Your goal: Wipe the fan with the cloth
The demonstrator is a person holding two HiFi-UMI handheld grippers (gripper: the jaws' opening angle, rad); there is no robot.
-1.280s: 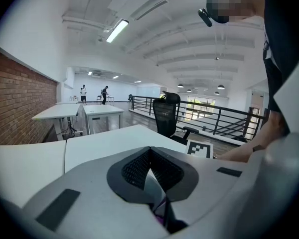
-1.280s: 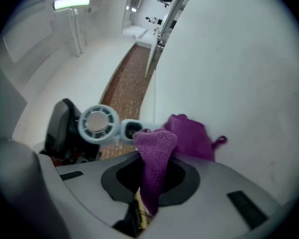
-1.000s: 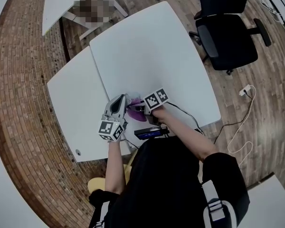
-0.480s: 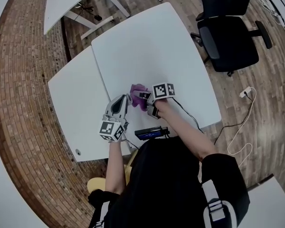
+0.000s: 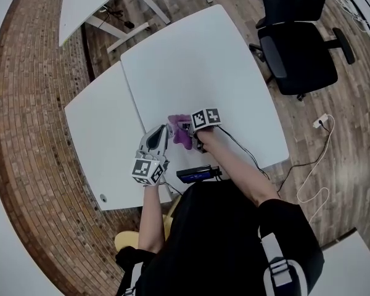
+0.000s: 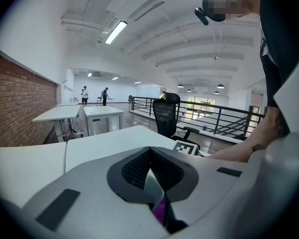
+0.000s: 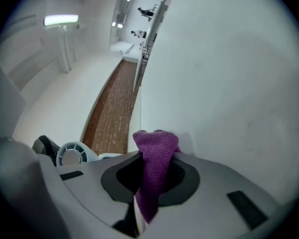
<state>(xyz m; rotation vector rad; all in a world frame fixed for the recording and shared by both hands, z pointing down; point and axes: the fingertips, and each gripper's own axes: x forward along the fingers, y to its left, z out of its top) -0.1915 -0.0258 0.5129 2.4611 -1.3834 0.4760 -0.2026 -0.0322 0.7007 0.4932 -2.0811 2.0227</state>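
Observation:
My left gripper (image 5: 164, 131) rests near the front of the white table (image 5: 203, 60). Its jaws are shut, with a thin pale part of the small fan (image 6: 152, 185) pinched between them. In the right gripper view the fan's (image 7: 72, 155) round, pale-blue head faces the camera at lower left. My right gripper (image 5: 187, 128) is shut on a purple cloth (image 5: 179, 134), which bulges up out of its jaws (image 7: 154, 148). The cloth sits just right of the left gripper's tip. The head view does not show whether cloth and fan touch.
A dark blue device (image 5: 197, 174) lies at the table's near edge, and a black cable (image 5: 242, 148) runs off to the right. A second white table (image 5: 98, 147) adjoins on the left. A black office chair (image 5: 302, 48) stands far right, and a white cord (image 5: 314, 165) lies on the floor.
The right gripper with the purple cloth has shifted across the table and sunk, ending close to the left gripper's tip. The left gripper has kept still.

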